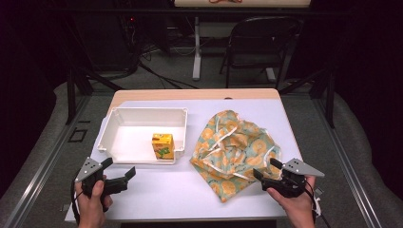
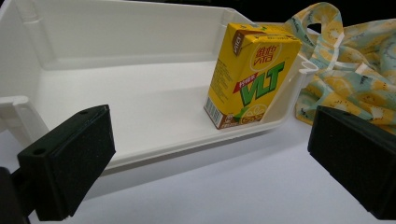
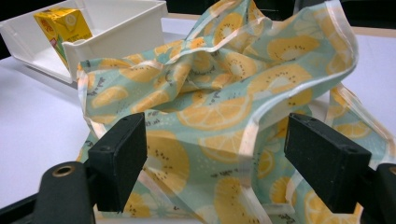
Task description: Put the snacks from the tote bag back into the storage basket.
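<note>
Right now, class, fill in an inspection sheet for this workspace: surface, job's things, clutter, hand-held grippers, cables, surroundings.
Surface: white table, wooden strip along the far edge.
Job's things: white bin with a yellow drink carton upright in its near right corner; crumpled fruit-print cloth bag lying to the bin's right.
Clutter: nothing seen.
Grippers: left hand-held gripper open, empty, pointing at the bin; right hand-held gripper open, jaws either side of the bag's near edge, not closed on it.
Cables: one trailing from each gripper by the wrists; more on the floor beyond the table.
Surroundings: dark folding chair, a white stand leg, grey floor.
</note>
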`<action>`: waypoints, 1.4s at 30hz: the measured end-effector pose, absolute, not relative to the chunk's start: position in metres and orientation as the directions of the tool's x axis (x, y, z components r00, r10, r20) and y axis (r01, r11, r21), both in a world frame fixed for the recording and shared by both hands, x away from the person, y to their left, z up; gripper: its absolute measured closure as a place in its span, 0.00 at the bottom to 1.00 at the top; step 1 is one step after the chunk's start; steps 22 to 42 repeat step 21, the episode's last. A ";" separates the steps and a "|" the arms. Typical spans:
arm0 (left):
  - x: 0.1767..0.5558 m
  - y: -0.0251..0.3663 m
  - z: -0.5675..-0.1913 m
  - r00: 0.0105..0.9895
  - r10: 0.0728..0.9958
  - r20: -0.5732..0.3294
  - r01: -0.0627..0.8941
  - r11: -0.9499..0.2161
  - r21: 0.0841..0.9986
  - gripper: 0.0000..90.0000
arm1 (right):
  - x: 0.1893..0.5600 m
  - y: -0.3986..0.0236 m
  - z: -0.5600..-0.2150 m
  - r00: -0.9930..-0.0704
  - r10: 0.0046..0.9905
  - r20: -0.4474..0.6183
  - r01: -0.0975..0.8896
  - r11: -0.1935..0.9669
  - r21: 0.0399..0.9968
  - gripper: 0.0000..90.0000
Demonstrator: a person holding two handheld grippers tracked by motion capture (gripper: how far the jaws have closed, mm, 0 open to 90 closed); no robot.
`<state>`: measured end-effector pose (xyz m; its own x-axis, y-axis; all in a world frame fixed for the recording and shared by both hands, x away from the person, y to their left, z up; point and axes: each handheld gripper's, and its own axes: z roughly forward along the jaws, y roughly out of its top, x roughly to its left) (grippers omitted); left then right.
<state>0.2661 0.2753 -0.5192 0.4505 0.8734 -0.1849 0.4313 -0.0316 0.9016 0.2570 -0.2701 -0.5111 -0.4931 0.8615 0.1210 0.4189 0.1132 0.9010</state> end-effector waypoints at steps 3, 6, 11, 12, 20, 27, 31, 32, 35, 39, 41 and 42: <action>0.266 0.273 -0.520 0.455 0.872 -0.182 0.432 -0.038 0.901 0.01 | 0.256 -0.273 -0.513 -0.489 0.863 0.128 0.427 0.109 0.898 0.24; 0.266 0.270 -0.521 0.463 0.869 -0.178 0.435 -0.048 0.899 0.01 | 0.256 -0.275 -0.513 -0.485 0.865 0.129 0.428 0.107 0.897 0.24; 0.266 0.268 -0.522 0.467 0.866 -0.179 0.438 -0.050 0.898 0.01 | 0.257 -0.274 -0.513 -0.487 0.863 0.130 0.428 0.107 0.897 0.24; 0.266 0.268 -0.522 0.467 0.866 -0.179 0.438 -0.050 0.898 0.01 | 0.257 -0.274 -0.514 -0.487 0.863 0.133 0.428 0.103 0.898 0.24; 0.267 0.266 -0.522 0.464 0.867 -0.180 0.438 -0.048 0.898 0.01 | 0.258 -0.274 -0.515 -0.483 0.865 0.136 0.435 0.103 0.895 0.23; 0.268 0.266 -0.522 0.462 0.868 -0.183 0.437 -0.044 0.898 0.01 | 0.258 -0.274 -0.515 -0.484 0.865 0.134 0.433 0.104 0.895 0.23; 0.268 0.266 -0.522 0.462 0.868 -0.183 0.437 -0.044 0.898 0.01 | 0.258 -0.274 -0.515 -0.484 0.865 0.134 0.433 0.104 0.895 0.23; 0.268 0.266 -0.522 0.462 0.868 -0.183 0.437 -0.044 0.898 0.01 | 0.258 -0.274 -0.515 -0.484 0.865 0.134 0.433 0.104 0.895 0.23; 0.268 0.266 -0.522 0.462 0.868 -0.183 0.437 -0.044 0.898 0.01 | 0.258 -0.274 -0.515 -0.484 0.865 0.134 0.433 0.104 0.895 0.23; 0.268 0.266 -0.522 0.462 0.868 -0.183 0.437 -0.044 0.898 0.01 | 0.258 -0.274 -0.515 -0.484 0.865 0.134 0.433 0.104 0.895 0.23; 0.268 0.266 -0.522 0.462 0.868 -0.183 0.437 -0.044 0.898 0.01 | 0.258 -0.274 -0.515 -0.484 0.865 0.134 0.433 0.104 0.895 0.23; 0.268 0.266 -0.522 0.462 0.868 -0.183 0.437 -0.044 0.898 0.01 | 0.258 -0.274 -0.515 -0.484 0.865 0.134 0.433 0.104 0.895 0.23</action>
